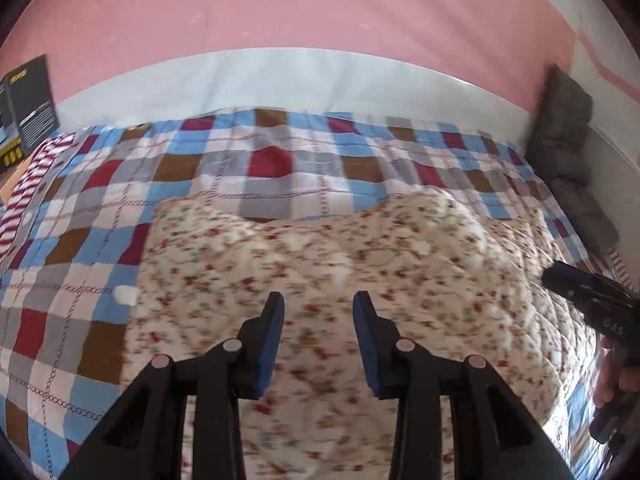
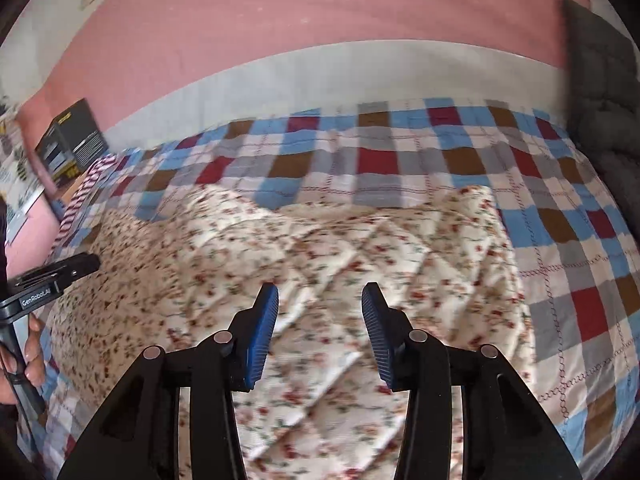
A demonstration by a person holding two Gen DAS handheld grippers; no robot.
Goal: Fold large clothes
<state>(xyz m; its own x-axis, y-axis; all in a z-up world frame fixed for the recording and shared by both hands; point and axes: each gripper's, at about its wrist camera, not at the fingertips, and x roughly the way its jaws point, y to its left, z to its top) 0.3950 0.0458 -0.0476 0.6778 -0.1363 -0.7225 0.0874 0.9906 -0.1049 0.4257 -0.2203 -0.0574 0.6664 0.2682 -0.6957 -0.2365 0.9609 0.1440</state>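
A cream quilted garment with a small red floral print (image 1: 340, 264) lies spread on the checked bedspread (image 1: 80, 280); it also shows in the right wrist view (image 2: 320, 248). My left gripper (image 1: 319, 300) is open and empty, above the garment's near part. My right gripper (image 2: 319, 294) is open and empty, also above the garment. The right gripper shows at the right edge of the left wrist view (image 1: 560, 276). The left gripper shows at the left edge of the right wrist view (image 2: 86, 262).
The checked bedspread (image 2: 580, 280) covers the bed. A pink and white wall (image 1: 300, 40) runs behind it. A dark box (image 1: 30, 100) and a red-and-white striped cloth (image 1: 28, 188) lie at the far left. A grey cushion (image 1: 564, 112) stands at the far right.
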